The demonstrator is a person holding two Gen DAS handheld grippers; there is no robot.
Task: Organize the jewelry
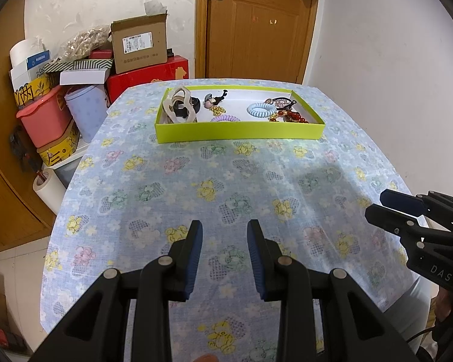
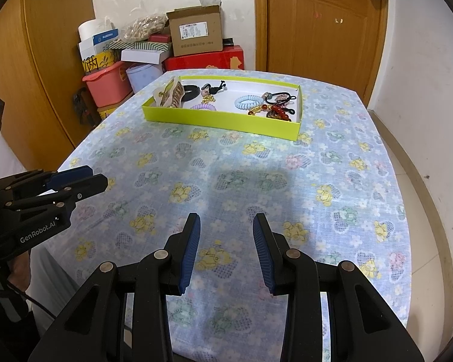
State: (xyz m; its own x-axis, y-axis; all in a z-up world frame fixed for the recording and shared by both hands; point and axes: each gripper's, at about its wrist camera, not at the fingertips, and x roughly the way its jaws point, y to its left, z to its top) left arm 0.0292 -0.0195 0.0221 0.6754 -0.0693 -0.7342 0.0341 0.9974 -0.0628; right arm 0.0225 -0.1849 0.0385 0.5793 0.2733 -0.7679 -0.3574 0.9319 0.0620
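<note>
Nearest the cameras, above the close end of the desk [image 1: 154, 163], the left tongs [image 1: 225, 226] hang with their blue-padded jaws parted and nothing between them but the flowered blue cloth [image 2: 332, 163] below. Just to the right, the right tongs [image 2: 226, 220] sit the same way: jaws apart, holding nothing. Each pair shows at the edge of the other's view, side by side and apart. A hand [image 2: 3, 274] grips the handle of the left tongs.

Farther on, the middle of the cloth lies bare apart from soft shadows. Beyond that, toward the far edge of the desk, stands a shallow lime-green tray [image 1: 238, 131] with a white floor. Inside it, at the left end, a beige hair claw [image 1: 178, 107] lies against a black band [image 1: 193, 104]. Toward the middle are a small black clip [image 1: 216, 99], a little gold piece [image 1: 218, 109] and a purple coil hair tie [image 1: 225, 118]. At the right end a light blue coil hair tie [image 1: 260, 109] sits beside a bracelet of dark red beads [image 1: 296, 117] tangled with other pieces.

Past the desk, stacked boxes [image 1: 139, 45], a pink tub [image 1: 45, 117] and a wooden door [image 1: 256, 24] stand against the wall.
</note>
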